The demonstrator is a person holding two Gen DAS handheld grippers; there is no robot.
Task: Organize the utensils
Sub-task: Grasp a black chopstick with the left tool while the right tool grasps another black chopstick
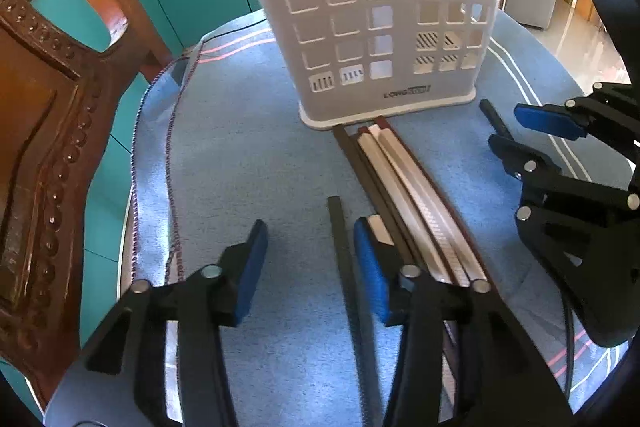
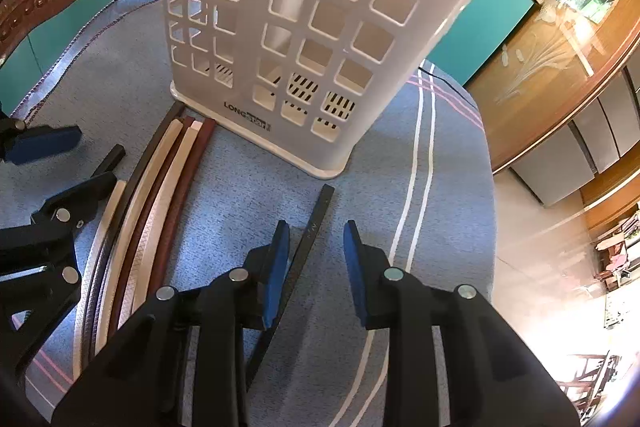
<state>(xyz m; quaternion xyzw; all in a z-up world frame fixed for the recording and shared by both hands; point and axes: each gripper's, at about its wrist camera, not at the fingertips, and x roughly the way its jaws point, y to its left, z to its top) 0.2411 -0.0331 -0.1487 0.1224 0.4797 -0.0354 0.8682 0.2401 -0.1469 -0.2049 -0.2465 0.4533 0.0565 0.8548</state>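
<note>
The left tongs [image 1: 308,267] are spread around one black chopstick [image 1: 340,247]. The right tongs [image 2: 316,267] are spread around another black chopstick [image 2: 308,239]. Each stick could roll away on the soft blue cloth [image 1: 240,147]. More chopsticks [image 1: 400,179] lie against the white basket [image 1: 360,7] on the round worktop; a wooden chair [image 1: 48,107] stands near.

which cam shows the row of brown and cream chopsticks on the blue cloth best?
Left wrist: the row of brown and cream chopsticks runs centrally from the white lattice plastic holder toward the camera. Right wrist shows the row off to the left, bowed by the lens.
</note>
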